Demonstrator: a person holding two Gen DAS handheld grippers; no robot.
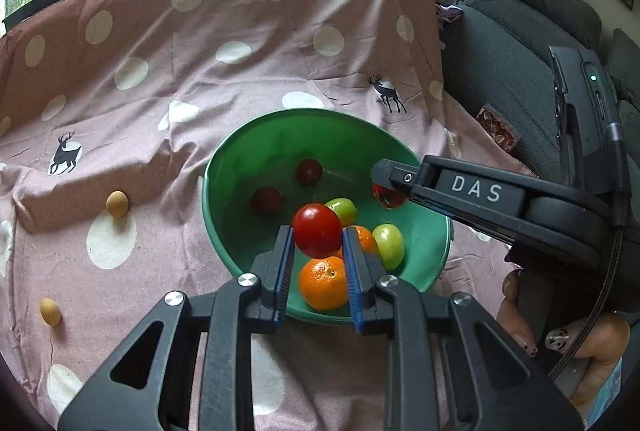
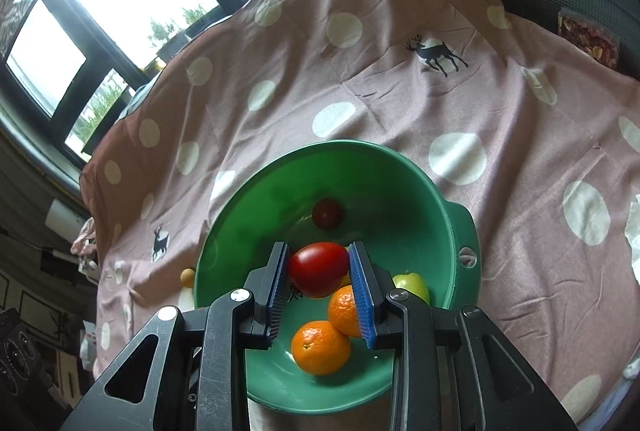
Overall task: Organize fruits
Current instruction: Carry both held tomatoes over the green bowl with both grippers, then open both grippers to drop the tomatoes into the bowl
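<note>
A green bowl sits on a pink dotted cloth and holds oranges, green fruits and dark red fruits. My left gripper is shut on a red tomato above the bowl. My right gripper is shut on another red tomato, also over the bowl; it shows from the side in the left wrist view. Oranges, a green fruit and a dark red fruit lie below it.
Two small tan fruits lie on the cloth left of the bowl; one shows in the right wrist view. A grey sofa with a snack packet stands to the right. Windows are behind.
</note>
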